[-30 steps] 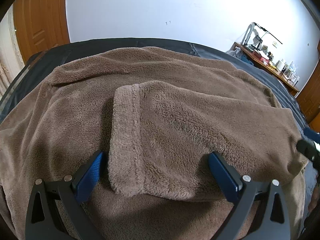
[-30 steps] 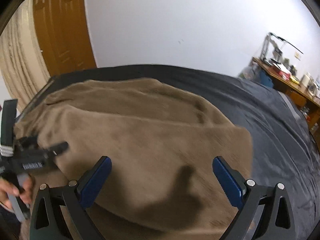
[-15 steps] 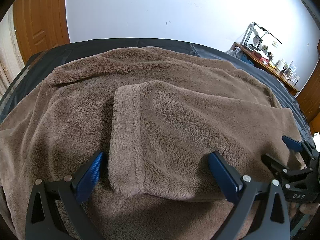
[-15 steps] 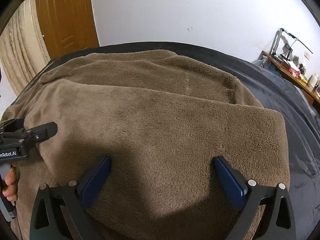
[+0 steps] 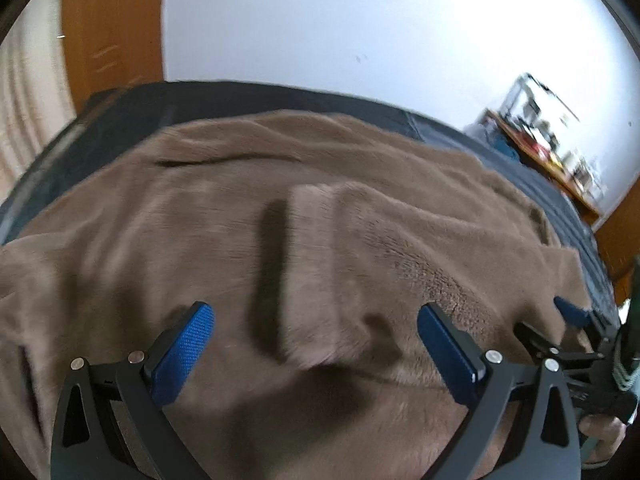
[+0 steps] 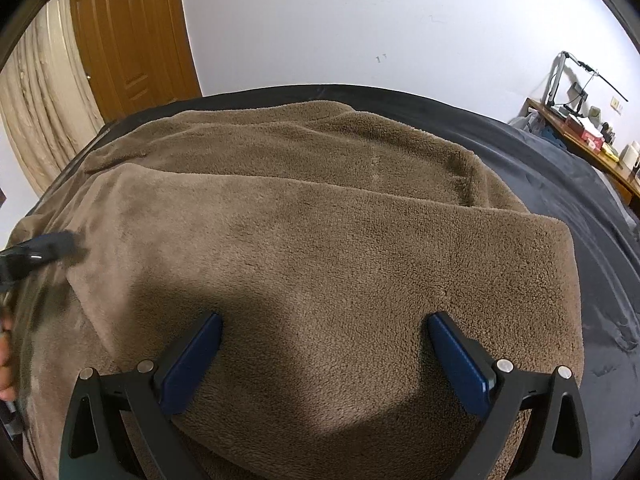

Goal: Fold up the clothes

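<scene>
Right now my left gripper (image 5: 316, 340) and right gripper (image 6: 324, 350) both hang with fingers spread wide, holding nothing, low in their frames. Beyond them the brown fleece garment (image 6: 320, 220) lies partly folded across the dark bed (image 6: 540, 168), filling mid-frame.

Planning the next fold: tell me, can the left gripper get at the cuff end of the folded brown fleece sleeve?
Probably yes. The left gripper is open, and the folded brown fleece sleeve's cuff lies just ahead between its fingers with nothing covering it, though the view is blurred.
</scene>
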A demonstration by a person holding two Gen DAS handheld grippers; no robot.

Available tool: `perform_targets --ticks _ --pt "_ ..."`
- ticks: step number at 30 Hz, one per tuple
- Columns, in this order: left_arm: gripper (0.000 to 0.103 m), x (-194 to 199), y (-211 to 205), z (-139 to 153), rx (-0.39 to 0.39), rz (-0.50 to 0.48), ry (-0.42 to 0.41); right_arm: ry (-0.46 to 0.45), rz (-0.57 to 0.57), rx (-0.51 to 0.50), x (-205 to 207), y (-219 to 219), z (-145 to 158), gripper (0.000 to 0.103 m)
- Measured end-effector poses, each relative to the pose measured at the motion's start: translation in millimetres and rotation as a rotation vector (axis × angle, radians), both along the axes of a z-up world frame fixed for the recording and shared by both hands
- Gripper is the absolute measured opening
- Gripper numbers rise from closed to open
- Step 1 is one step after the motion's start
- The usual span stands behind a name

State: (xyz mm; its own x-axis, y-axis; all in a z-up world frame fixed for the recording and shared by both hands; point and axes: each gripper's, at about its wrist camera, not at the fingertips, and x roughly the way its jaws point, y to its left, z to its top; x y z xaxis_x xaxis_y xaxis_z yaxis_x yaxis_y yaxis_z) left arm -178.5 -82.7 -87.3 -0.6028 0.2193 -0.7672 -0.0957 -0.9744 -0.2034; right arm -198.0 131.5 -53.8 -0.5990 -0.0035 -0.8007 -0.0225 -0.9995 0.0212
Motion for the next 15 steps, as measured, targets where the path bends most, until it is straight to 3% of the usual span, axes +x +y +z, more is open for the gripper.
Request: perform_targets --ticks 4,9,15 --pt "0.102 40 -22 17 0.007 0.011 0.045 0.002 0.002 -0.006 1 1 0 0.103" --pt "0.102 90 -64 26 0.003 0.025 0.033 0.004 0.004 -0.009 2 2 0 0.103" --pt "0.102 147 -140 45 0.023 0.146 0.026 0.004 0.004 -0.007 1 1 0 0.103"
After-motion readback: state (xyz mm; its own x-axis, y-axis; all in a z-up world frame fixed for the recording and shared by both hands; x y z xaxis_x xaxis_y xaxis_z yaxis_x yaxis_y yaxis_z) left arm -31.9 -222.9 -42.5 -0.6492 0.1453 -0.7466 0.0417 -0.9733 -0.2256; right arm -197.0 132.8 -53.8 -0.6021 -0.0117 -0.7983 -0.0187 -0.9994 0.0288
